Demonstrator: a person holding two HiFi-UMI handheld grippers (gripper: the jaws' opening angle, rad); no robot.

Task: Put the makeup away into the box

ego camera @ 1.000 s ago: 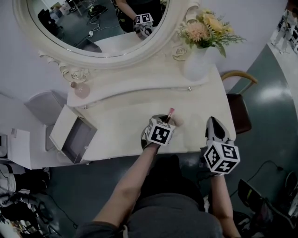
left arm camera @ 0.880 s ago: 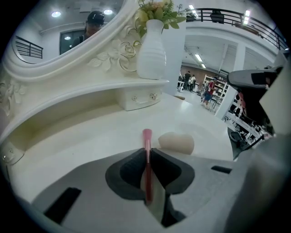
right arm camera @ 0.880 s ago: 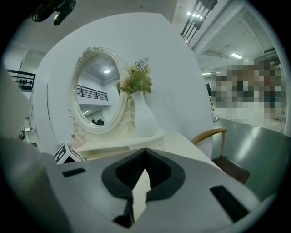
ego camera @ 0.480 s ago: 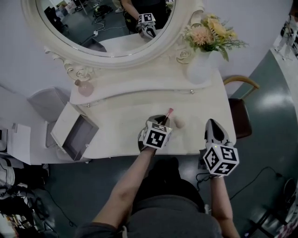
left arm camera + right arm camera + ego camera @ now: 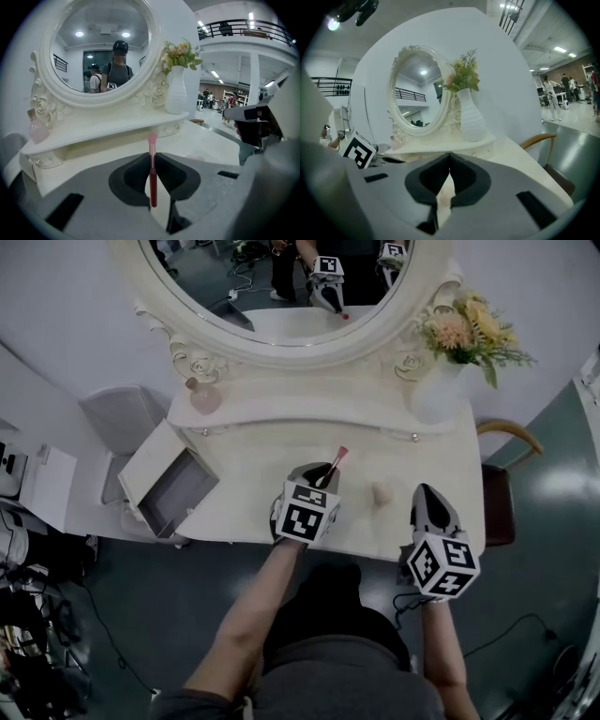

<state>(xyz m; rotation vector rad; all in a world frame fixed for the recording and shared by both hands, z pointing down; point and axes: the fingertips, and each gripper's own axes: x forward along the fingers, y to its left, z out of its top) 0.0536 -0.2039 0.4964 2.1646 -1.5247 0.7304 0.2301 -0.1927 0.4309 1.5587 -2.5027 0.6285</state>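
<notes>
Head view: the left gripper (image 5: 323, 476) is clamped on a pink makeup stick (image 5: 334, 463) whose long axis slants to the upper right. The open box (image 5: 171, 491) sits at centre left, nearer this hand than the right gripper (image 5: 428, 495).

Left gripper view: the jaws pinch the stick above the cream dressing table (image 5: 206, 140).

Right gripper view: the jaws meet, holding nothing. The mirror (image 5: 419, 93) and vase (image 5: 471, 117) stand beyond.

I can't read a single word, number or brand name anywhere here. The only printed marks are the black-and-white square patterns on the left gripper (image 5: 321, 474), lower middle of the head view, and on the right gripper (image 5: 427, 491), lower right. They carry no letters.
</notes>
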